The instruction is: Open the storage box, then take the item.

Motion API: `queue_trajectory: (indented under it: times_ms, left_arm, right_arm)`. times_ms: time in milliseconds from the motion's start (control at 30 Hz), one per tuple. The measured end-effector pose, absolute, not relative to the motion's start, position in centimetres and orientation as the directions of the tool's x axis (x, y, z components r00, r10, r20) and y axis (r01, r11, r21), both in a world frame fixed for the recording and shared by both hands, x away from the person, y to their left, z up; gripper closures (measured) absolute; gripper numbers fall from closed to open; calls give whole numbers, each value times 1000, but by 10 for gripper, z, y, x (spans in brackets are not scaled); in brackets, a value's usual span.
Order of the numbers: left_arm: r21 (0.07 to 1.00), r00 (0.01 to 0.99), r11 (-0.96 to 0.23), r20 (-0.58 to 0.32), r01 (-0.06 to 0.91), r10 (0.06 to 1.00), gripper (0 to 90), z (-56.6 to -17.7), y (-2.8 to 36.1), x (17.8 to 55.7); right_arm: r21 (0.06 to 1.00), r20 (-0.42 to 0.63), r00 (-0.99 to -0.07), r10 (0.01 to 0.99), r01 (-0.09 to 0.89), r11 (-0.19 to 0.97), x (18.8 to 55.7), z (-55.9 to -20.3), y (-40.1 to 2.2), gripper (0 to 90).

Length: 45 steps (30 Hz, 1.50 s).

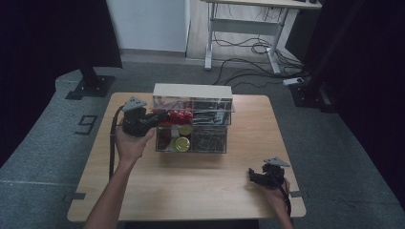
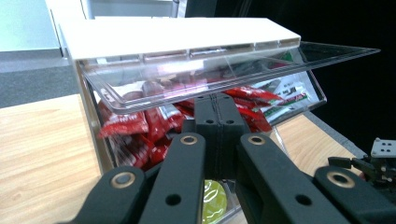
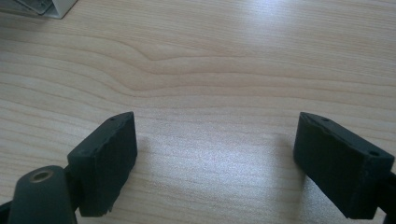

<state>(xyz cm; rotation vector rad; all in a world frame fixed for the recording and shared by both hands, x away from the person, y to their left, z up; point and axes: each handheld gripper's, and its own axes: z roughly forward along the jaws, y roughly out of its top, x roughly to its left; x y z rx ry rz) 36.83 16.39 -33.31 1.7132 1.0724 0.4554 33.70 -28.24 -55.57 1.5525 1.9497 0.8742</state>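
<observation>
Your left gripper [image 2: 215, 122], jaws shut empty, props up the clear lid [image 2: 224, 70] over the red packets [image 2: 135, 128], while your right gripper [image 3: 215, 163] rests open-jawed on the bench [image 3: 210, 70].

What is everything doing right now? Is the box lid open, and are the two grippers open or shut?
Clear lid: lifted open, tilted up over the red packets.
Storage box: standing upright on the table, full of things.
Red packets: piled inside the upper bin.
Left gripper: shut, tips at the open bin.
Right gripper: open, nothing between its jaws, above bare table.
</observation>
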Motion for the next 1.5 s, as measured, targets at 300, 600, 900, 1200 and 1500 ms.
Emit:
queue_trajectory:
  times_ms: [300,600,900,1200,1500]
  left_arm:
    - [893,522,-84,-181,443,834,900,-323,164,377]
    - [895,512,-84,-172,437,841,900,-316,162,383]
    - [895,513,-85,-171,438,841,900,-316,160,385]
    - [897,521,-84,-174,434,836,900,-317,161,385]
    - [895,533,-92,-174,436,828,900,-319,159,388]
  right_arm:
    - [741,11,-228,974,656,145,337,-556,-282,135]
    - [741,11,-228,974,656,145,337,-556,-282,136]
    - [741,11,-228,974,656,145,337,-556,-282,139]
    - [763,23,-236,971,632,136,334,-553,-283,246]
    - [821,93,-297,950,563,95,330,-522,-276,307]
